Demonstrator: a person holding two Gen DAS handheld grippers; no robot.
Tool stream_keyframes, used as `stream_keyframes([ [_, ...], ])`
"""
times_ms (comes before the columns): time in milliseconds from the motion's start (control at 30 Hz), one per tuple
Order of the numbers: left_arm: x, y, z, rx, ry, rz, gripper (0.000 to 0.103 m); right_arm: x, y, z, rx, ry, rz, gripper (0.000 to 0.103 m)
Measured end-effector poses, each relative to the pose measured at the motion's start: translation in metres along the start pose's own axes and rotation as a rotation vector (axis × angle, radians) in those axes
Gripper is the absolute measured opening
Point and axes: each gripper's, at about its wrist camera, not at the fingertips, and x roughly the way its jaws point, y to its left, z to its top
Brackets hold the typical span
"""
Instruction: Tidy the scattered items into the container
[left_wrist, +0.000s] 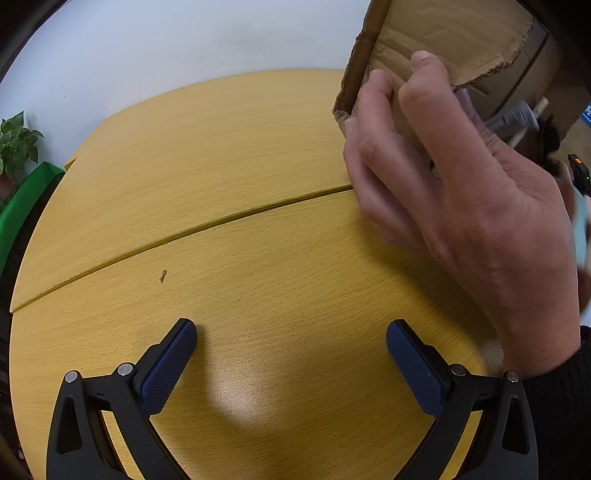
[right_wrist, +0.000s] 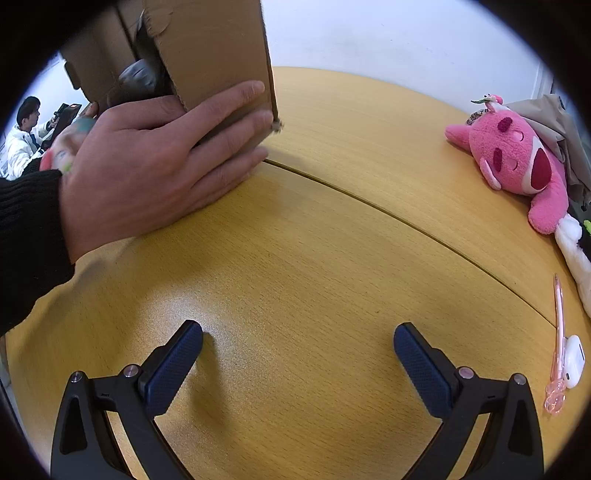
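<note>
A brown cardboard box (left_wrist: 436, 44) is tilted above the yellow wooden table (left_wrist: 229, 155), gripped by a person's bare hand (left_wrist: 461, 177). The right wrist view shows the same box (right_wrist: 218, 48) and hand (right_wrist: 147, 166) at upper left. A pink plush toy (right_wrist: 517, 158) lies at the right, with a pink pen (right_wrist: 558, 332) and a white earbud case (right_wrist: 574, 360) near the right edge. My left gripper (left_wrist: 291, 341) is open over bare table, nothing between its fingers. My right gripper (right_wrist: 298, 345) is open too, empty, well short of the toys.
A beige cloth (right_wrist: 554, 118) and a white plush item (right_wrist: 572, 247) lie behind and below the pink toy. A green object (left_wrist: 22, 206) and a potted plant (left_wrist: 16, 144) sit off the table's left side. A seated person (right_wrist: 22, 136) is far left in the background.
</note>
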Motion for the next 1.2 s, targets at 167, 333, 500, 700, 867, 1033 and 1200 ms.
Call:
stream_keyframes([
  [167, -0.0005, 0.0014, 0.0005, 0.000, 0.000, 0.000, 0.103, -0.0002, 0.0012, -0.0001, 0.002, 0.000, -0.001, 0.103],
  [333, -0.0012, 0.0030, 0.0011, -0.002, 0.000, 0.002, 0.103, -0.0002, 0.0005, 0.0004, 0.001, 0.001, 0.000, 0.103],
  [500, -0.0017, 0.0039, 0.0014, -0.002, 0.000, 0.002, 0.103, -0.0004, 0.0006, 0.0005, 0.001, 0.001, 0.000, 0.103],
  [700, -0.0018, 0.0035, 0.0004, -0.003, 0.000, 0.003, 0.103, -0.0003, 0.0005, 0.0005, 0.001, 0.001, 0.000, 0.103],
  [867, -0.0016, 0.0035, 0.0004, -0.003, 0.000, 0.003, 0.103, -0.0007, 0.0009, 0.0002, 0.001, 0.001, 0.000, 0.103],
  [1033, -0.0016, 0.0032, -0.0001, -0.003, 0.000, 0.003, 0.103, -0.0009, 0.0011, 0.0001, 0.001, 0.001, 0.000, 0.103],
  [1200, -0.0013, 0.0032, -0.0006, -0.003, 0.000, 0.003, 0.103, -0.0004, 0.0010, 0.0000, 0.001, 0.001, 0.000, 0.103],
])
